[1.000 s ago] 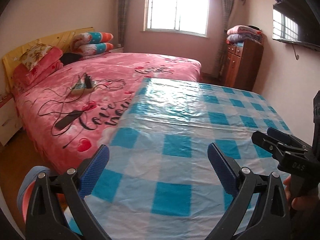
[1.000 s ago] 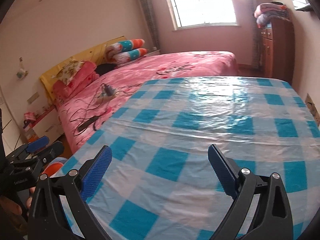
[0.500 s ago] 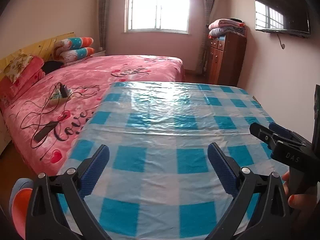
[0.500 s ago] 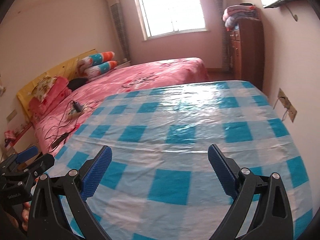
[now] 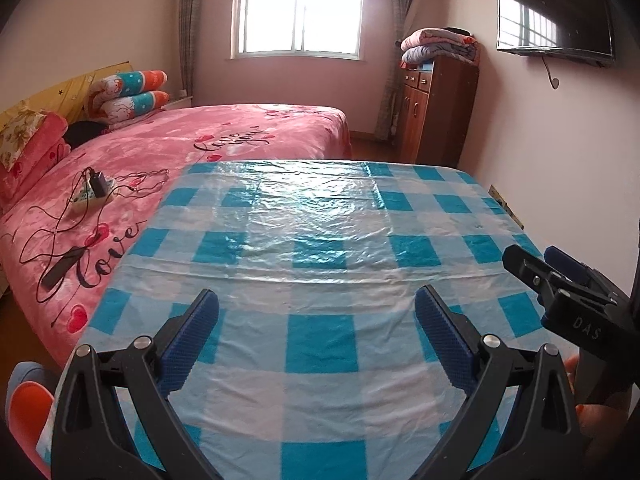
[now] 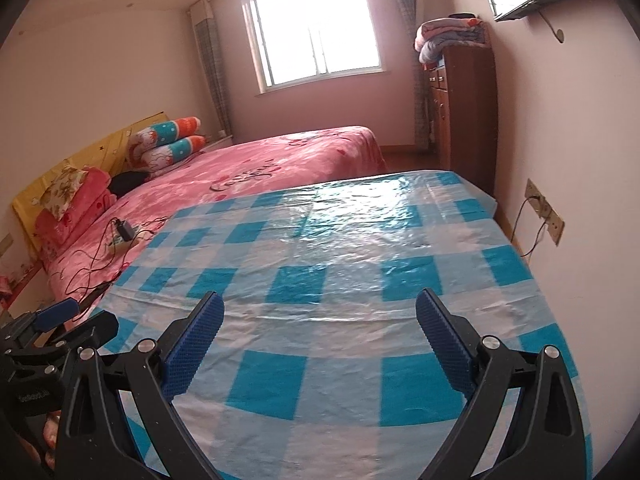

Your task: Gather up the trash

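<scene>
Trash: I cannot see any trash in either view. There is no scrap, wrapper or bin on the table or the bed, so where the trash is cannot be told.
How far along: It looks like nothing is being carried. My guess is that the job is either just starting or the table part is finished. The pictures do not say which.
Left gripper: Its two black arms are spread wide apart with nothing between them. The pads are blue and bumpy like a rubber mat. It hangs over the near edge of the table.
Right gripper: It is also spread wide and holds nothing. It has the same blue bumpy pads and shiny little screws on black plastic arms.
Tablecloth: It has blue and white squares. It is thin, shiny plastic with small wrinkles, and light from the window glints on it. Nothing lies on top.
Bed: It is just beside the table, with a soft, fuzzy pink cover that has red hearts and curly black writing.
Power strip: It is a small pale block on the bed with a black plug in it and thin, loopy wires around it.
Pillows: They are round rolls, striped teal, orange and white, by the yellow headboard.
Cabinet: It is tall, brown wood with folded blankets on top.
TV: It is flat, dark and glossy, high on the wall.
</scene>
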`<state>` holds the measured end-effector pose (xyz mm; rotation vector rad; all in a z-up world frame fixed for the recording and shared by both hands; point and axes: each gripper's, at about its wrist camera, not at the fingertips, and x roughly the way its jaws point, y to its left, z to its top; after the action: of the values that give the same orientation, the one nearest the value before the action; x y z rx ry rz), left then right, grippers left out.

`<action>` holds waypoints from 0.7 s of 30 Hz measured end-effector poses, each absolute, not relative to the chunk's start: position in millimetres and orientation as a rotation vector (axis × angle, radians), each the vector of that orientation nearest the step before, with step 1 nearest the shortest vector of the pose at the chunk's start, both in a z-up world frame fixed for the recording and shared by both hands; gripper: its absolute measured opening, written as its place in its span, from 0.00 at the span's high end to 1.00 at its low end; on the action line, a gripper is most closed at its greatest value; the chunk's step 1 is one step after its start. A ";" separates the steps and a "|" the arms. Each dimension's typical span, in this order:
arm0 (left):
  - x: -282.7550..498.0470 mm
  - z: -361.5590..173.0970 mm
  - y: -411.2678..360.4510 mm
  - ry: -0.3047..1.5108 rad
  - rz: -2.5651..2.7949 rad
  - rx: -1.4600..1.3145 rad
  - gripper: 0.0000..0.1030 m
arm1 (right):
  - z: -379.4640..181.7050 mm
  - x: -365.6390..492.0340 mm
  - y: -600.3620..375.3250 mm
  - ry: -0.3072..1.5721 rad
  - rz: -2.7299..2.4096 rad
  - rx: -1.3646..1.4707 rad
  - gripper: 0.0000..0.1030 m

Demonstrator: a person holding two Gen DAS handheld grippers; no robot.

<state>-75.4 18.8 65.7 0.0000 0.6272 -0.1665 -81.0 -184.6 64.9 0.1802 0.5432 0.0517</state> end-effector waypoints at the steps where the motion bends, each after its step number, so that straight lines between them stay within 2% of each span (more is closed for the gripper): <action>1: -74.4 65.7 15.9 0.623 -0.163 0.003 0.04 | 64.8 -81.3 -186.9 0.541 0.047 0.181 0.07; 21: -53.3 51.8 -4.4 0.676 -0.130 0.008 0.04 | 59.9 -80.7 -198.4 0.533 -0.009 0.138 0.07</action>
<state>-53.3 -4.4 51.8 0.0084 0.6758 -0.1301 -80.7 -198.4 59.9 0.1384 0.5334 -0.0090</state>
